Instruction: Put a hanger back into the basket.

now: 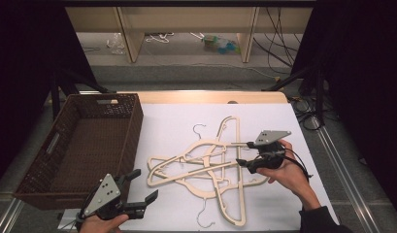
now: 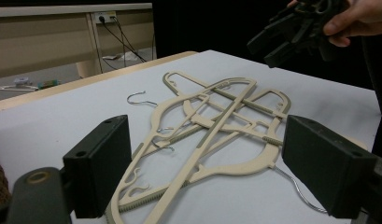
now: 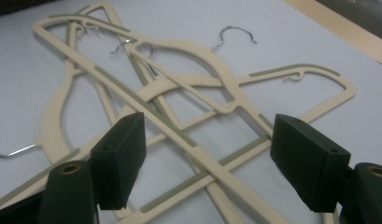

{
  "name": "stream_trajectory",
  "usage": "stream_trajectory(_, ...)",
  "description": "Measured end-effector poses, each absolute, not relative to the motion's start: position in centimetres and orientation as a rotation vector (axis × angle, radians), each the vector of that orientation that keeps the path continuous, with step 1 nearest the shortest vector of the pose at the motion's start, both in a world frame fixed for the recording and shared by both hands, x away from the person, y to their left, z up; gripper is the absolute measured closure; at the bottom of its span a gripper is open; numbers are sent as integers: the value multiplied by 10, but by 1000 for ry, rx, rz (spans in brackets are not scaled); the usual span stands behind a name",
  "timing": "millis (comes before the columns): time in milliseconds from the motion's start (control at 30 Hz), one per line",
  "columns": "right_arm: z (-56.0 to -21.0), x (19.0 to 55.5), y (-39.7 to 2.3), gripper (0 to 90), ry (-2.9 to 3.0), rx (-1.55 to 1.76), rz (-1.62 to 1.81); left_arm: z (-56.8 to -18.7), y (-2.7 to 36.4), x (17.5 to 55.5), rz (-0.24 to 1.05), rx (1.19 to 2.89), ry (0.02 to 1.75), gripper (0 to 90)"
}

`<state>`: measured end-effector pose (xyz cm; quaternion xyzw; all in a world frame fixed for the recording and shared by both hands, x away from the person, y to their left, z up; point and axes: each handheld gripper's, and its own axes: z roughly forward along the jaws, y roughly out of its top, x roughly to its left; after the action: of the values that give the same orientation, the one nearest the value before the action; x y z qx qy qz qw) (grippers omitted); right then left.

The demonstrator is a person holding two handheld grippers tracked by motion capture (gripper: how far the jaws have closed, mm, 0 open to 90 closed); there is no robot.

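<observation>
Beige hangers (image 1: 206, 167) x4, piled; basket (image 1: 38, 182) x1; tools x2, apart

The right hand-held gripper (image 3: 207, 158) hangs above a tangle of cream hangers (image 3: 179, 93) lying crossed on the white desk (image 3: 296, 42). Its two black jaws stand apart, pressing nothing, with crossing hanger bars seen between them. Metal hooks (image 3: 233, 35) curl at the far side.

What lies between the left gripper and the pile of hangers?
Bare white table top in the high view: the left gripper, jaws open, is short of the hanger pile.
</observation>
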<state>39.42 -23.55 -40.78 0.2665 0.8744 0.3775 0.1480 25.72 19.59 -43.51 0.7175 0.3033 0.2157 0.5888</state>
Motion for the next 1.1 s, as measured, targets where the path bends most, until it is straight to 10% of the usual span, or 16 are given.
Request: stream_trajectory(1100, -455, 498, -199, 431, 2772, 645, 735, -435, 194, 257, 481, 1677, 713, 160)
